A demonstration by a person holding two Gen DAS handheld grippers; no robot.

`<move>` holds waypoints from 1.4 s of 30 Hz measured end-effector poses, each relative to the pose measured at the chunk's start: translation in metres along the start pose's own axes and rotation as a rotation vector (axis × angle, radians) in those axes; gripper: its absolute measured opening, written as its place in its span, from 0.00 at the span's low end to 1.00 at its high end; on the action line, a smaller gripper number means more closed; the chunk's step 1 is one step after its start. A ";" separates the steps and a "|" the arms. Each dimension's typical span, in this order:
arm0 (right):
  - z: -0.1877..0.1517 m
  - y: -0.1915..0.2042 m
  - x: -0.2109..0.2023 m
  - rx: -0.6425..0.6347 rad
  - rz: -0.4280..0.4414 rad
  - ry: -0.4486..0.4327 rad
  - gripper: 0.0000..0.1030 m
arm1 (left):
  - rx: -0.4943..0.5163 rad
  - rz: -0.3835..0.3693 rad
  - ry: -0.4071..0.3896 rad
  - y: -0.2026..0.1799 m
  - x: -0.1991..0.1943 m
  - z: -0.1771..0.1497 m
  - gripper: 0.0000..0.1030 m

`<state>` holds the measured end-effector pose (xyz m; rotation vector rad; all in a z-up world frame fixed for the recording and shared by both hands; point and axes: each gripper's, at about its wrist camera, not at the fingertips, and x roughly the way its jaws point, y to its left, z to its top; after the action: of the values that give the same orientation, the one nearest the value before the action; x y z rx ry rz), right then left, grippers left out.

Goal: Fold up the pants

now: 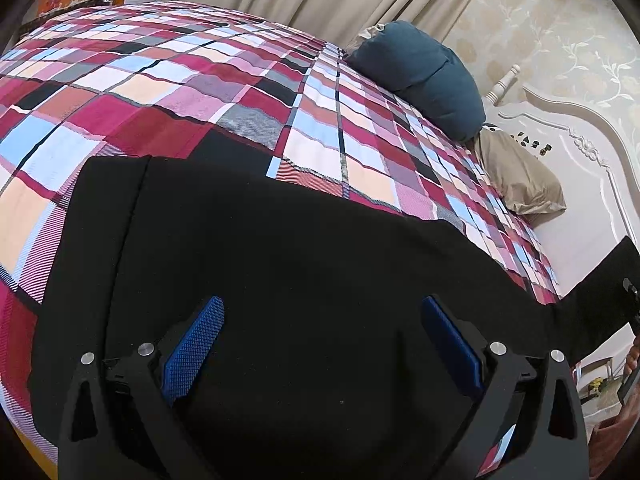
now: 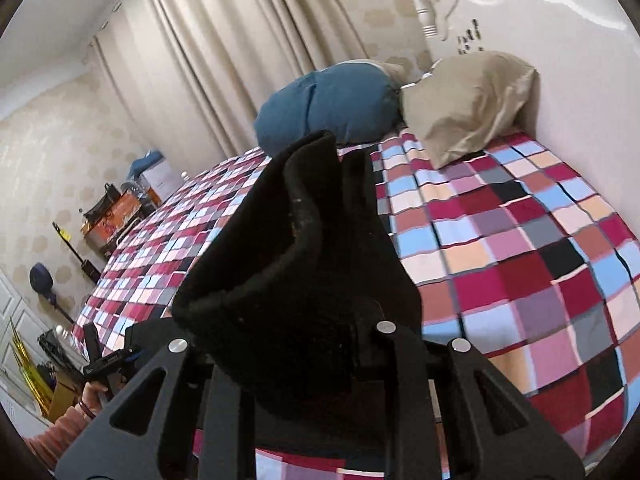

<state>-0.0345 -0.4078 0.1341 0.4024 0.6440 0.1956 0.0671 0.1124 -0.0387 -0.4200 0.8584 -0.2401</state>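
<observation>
Gripping black pants (image 2: 304, 264), right gripper (image 2: 320, 320) jaws clamped; left gripper (image 1: 322, 344) jaws wide above

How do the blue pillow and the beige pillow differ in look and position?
The blue pillow is dark teal, rounded and plump; the beige pillow is tan, flatter and creased. The blue pillow lies nearer the curtains, the beige pillow leans against the headboard. Both rest on the checked bedcover.
</observation>
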 end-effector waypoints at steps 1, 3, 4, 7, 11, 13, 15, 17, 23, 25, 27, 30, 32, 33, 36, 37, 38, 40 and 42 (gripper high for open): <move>-0.001 0.005 0.004 -0.009 0.001 0.005 0.19 | 0.001 0.000 0.001 0.000 0.000 0.000 0.95; -0.005 0.018 0.013 -0.021 0.010 0.019 0.19 | 0.002 -0.001 0.003 -0.001 0.000 0.000 0.95; -0.007 0.025 0.018 -0.029 0.015 0.029 0.19 | 0.005 0.000 0.004 -0.001 0.000 0.000 0.95; -0.014 0.040 0.036 -0.040 0.029 0.060 0.19 | 0.028 0.008 0.009 -0.004 0.000 -0.002 0.95; -0.027 0.060 0.059 -0.071 0.016 0.099 0.19 | 0.085 0.020 0.013 -0.009 0.001 -0.005 0.95; -0.035 0.071 0.072 -0.080 0.011 0.121 0.19 | 0.096 0.019 0.012 -0.009 0.002 -0.006 0.95; -0.043 0.079 0.082 -0.090 0.001 0.138 0.19 | 0.097 0.013 0.007 -0.007 0.001 -0.006 0.95; -0.052 0.088 0.093 -0.103 -0.016 0.157 0.19 | 0.090 0.006 0.004 -0.006 0.000 -0.006 0.95; -0.075 0.107 0.119 -0.136 -0.052 0.199 0.19 | 0.063 -0.018 -0.005 -0.002 -0.002 -0.005 0.95; -0.082 0.111 0.127 -0.151 -0.072 0.205 0.19 | 0.058 -0.026 -0.007 -0.001 -0.002 -0.005 0.95; -0.089 0.115 0.136 -0.166 -0.092 0.219 0.19 | 0.055 -0.034 -0.010 0.000 -0.003 -0.005 0.95; -0.098 0.121 0.149 -0.197 -0.116 0.237 0.19 | 0.053 -0.041 -0.014 0.001 -0.003 -0.005 0.95; -0.104 0.126 0.156 -0.222 -0.132 0.250 0.20 | 0.055 -0.044 -0.014 0.001 -0.003 -0.005 0.95; -0.108 0.130 0.160 -0.237 -0.138 0.259 0.20 | 0.057 -0.045 -0.015 0.001 -0.003 -0.005 0.95; -0.117 0.136 0.167 -0.270 -0.138 0.279 0.20 | 0.058 -0.050 -0.019 0.002 -0.004 -0.006 0.95; -0.120 0.139 0.168 -0.284 -0.143 0.285 0.20 | 0.058 -0.051 -0.020 0.002 -0.004 -0.006 0.95; -0.125 0.141 0.170 -0.303 -0.155 0.291 0.20 | 0.058 -0.052 -0.021 0.002 -0.004 -0.006 0.95; -0.131 0.143 0.172 -0.318 -0.166 0.298 0.20 | 0.060 -0.051 -0.022 0.002 -0.004 -0.006 0.95; -0.137 0.143 0.177 -0.319 -0.170 0.310 0.22 | 0.063 -0.048 -0.022 0.002 -0.004 -0.006 0.95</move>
<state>0.0119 -0.1841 -0.0008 0.0068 0.9315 0.1967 0.0597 0.1139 -0.0401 -0.3845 0.8173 -0.3054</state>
